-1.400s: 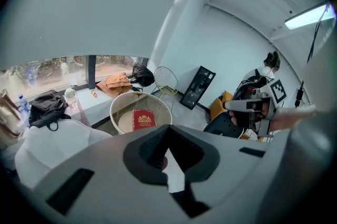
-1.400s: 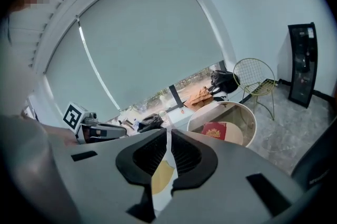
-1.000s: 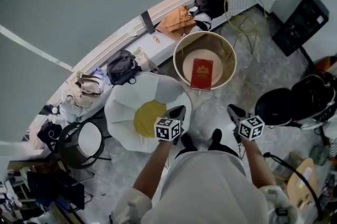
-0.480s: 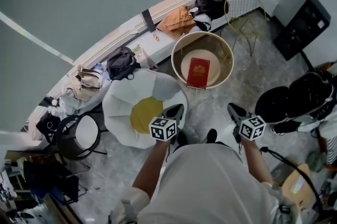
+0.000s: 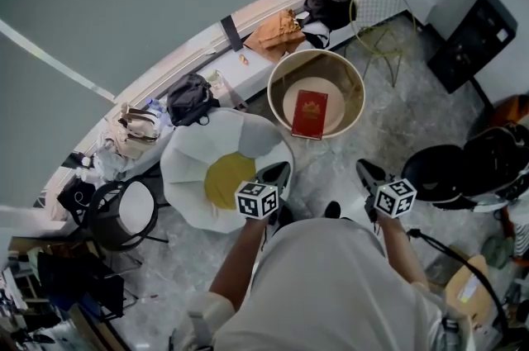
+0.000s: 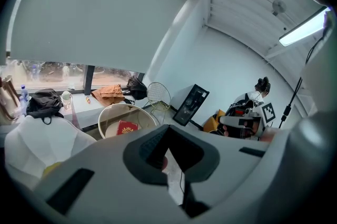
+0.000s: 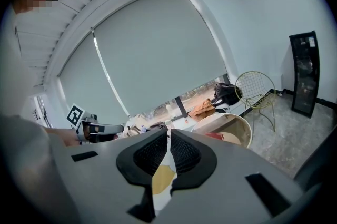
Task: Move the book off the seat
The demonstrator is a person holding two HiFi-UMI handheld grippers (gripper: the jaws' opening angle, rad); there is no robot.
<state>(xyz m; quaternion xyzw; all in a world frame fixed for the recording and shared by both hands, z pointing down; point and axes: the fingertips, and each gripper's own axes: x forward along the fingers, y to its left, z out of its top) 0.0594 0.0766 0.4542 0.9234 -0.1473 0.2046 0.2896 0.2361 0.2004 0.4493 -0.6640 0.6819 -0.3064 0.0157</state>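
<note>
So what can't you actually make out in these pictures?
- Red book on the round beige tub seat: its gold cover print is too small in the head view, and the right gripper view shows only a sliver behind the seat's wall.
- Black rounded shapes: cut off by the head view's right edge.
- Floor under the person: hidden by their white-shirted body.
- Black bag by the window: too small to tell its contents.

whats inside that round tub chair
A red book lies flat on the beige seat cushion, ringed by the chair's tall wall. The patch under the book is covered.
</note>
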